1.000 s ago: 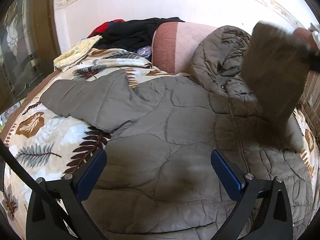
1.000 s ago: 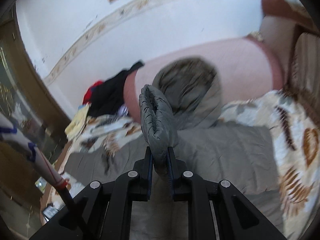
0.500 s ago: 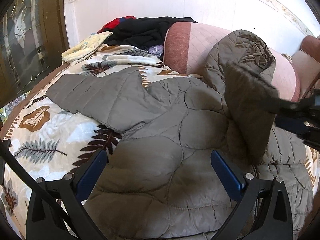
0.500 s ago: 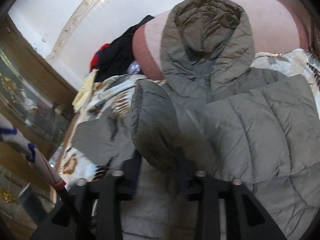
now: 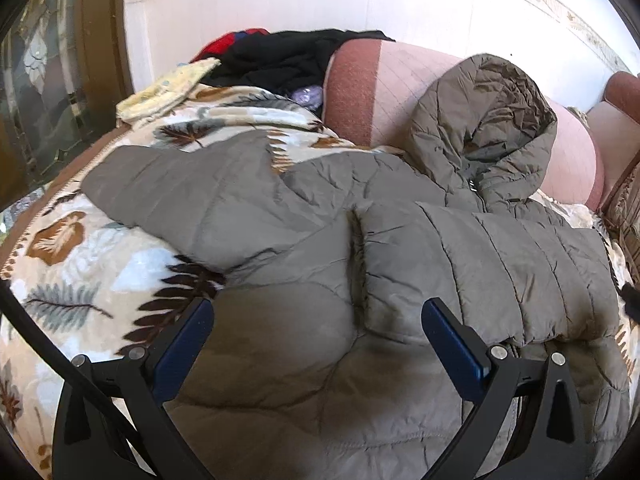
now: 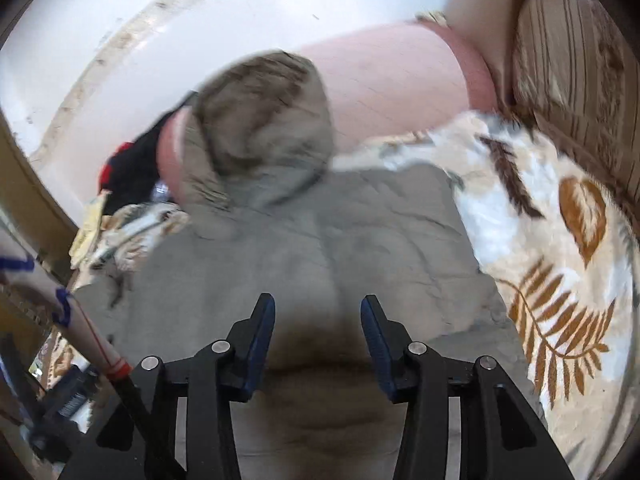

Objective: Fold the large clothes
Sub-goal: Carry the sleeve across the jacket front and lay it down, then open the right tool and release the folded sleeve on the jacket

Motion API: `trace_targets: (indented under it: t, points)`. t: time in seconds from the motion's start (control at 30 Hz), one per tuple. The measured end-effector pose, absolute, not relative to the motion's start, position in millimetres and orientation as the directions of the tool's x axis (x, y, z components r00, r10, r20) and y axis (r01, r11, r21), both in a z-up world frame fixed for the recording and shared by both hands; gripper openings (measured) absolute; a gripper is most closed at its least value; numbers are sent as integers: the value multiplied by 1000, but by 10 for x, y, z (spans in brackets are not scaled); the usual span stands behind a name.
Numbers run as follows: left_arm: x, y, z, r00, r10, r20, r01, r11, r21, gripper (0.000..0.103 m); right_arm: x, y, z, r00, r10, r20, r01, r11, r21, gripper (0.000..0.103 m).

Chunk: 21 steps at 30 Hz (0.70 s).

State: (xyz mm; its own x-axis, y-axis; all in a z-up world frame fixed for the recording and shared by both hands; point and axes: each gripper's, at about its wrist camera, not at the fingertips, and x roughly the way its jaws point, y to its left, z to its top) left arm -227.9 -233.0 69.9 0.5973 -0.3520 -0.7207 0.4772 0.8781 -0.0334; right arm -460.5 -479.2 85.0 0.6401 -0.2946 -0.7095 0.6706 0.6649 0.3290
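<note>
1 quilted jacket (image 5: pixel 320 248) on leaf-print blanket (image 5: pixel 80 264), 2 sleeves, left gripper (image 5: pixel 316 316) apart, right gripper (image 6: pixel 318 320) opening, empty

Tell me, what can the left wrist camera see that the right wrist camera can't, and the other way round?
Only the left wrist view shows the right sleeve folded across the jacket's chest, the left sleeve spread out on the blanket, and the open left gripper.

Only the right wrist view shows the right gripper, jaws opening with nothing between them, and a striped cushion.

Both show the olive puffer jacket, its hood, the leaf-print blanket, the pink bolster and the dark clothes pile.
</note>
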Motion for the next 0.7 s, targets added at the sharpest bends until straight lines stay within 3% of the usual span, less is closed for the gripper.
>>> trace_targets:
  t: [0.27, 0.5, 0.7]
  points:
    - [-1959, -2601, 278, 498, -316, -807, 500, 866, -30, 103, -4347, -5073, 309, 519, -229, -823, 704, 660, 260, 47]
    - [-1951, -2597, 223, 492, -338, -803, 514, 856, -45, 103, -4319, -5019, 255, 499, -251, -830, 707, 672, 222, 50]
    - [-1967, -2572, 229, 493, -348, -797, 517, 854, -53, 103, -4413, -5066, 386, 560, -206, -803, 698, 639, 323, 50]
